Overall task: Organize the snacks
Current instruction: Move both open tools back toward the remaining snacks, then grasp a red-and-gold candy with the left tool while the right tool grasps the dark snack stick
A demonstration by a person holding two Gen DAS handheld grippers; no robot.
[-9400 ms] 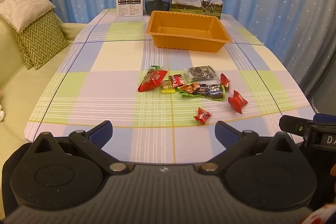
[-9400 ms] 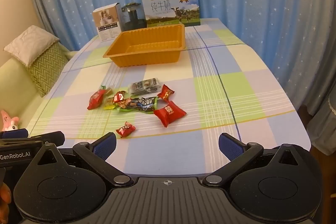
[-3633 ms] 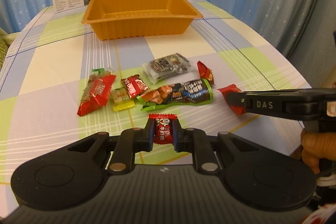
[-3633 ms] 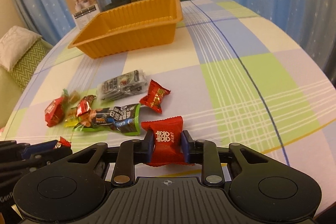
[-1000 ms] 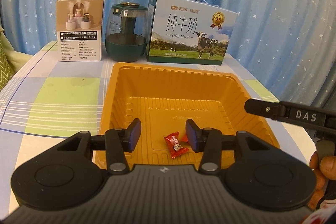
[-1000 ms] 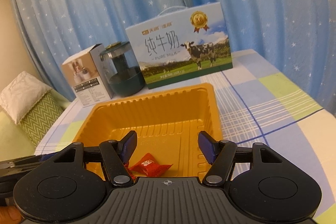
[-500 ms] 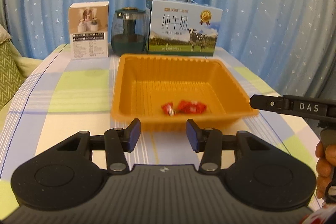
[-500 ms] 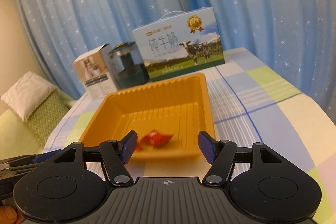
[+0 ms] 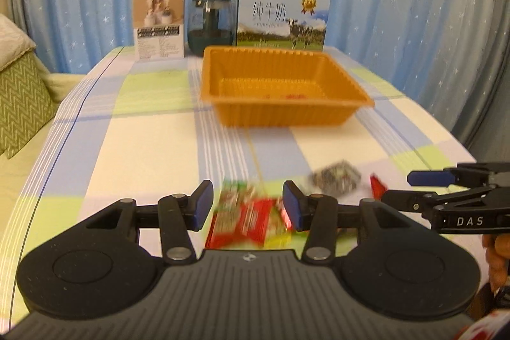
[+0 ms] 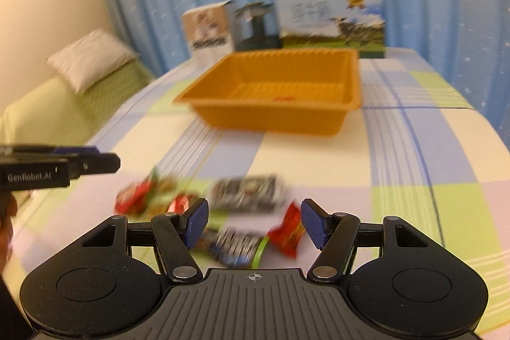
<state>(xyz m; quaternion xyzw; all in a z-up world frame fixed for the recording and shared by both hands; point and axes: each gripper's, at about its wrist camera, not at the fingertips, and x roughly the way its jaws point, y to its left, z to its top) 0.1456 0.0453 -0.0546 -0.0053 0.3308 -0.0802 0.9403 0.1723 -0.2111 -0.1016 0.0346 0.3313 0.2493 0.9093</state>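
The orange tray (image 9: 287, 113) (image 10: 271, 117) stands mid-table with red candies (image 9: 287, 96) (image 10: 283, 98) lying in it. My left gripper (image 9: 247, 203) is open and holds nothing; it hovers over a red packet (image 9: 245, 219) on the cloth. A dark silvery packet (image 9: 338, 179) and a small red candy (image 9: 376, 184) lie to its right. My right gripper (image 10: 254, 214) is open and holds nothing, above a green-edged packet (image 10: 236, 244), a red candy (image 10: 287, 231) and the dark packet (image 10: 248, 190). Each gripper shows in the other's view, the right gripper (image 9: 411, 188) and the left gripper (image 10: 95, 158). Both views are blurred.
Behind the tray stand a milk carton box (image 9: 280, 18), a dark glass jar (image 9: 208, 21) and a white box (image 9: 159, 24). A green cushion (image 9: 19, 94) sits on the sofa at the left. Blue curtains close the back and right.
Both grippers have drawn back from the tray to the snack pile near the table's front. The red candies stay in the tray. Both jaws remain apart.
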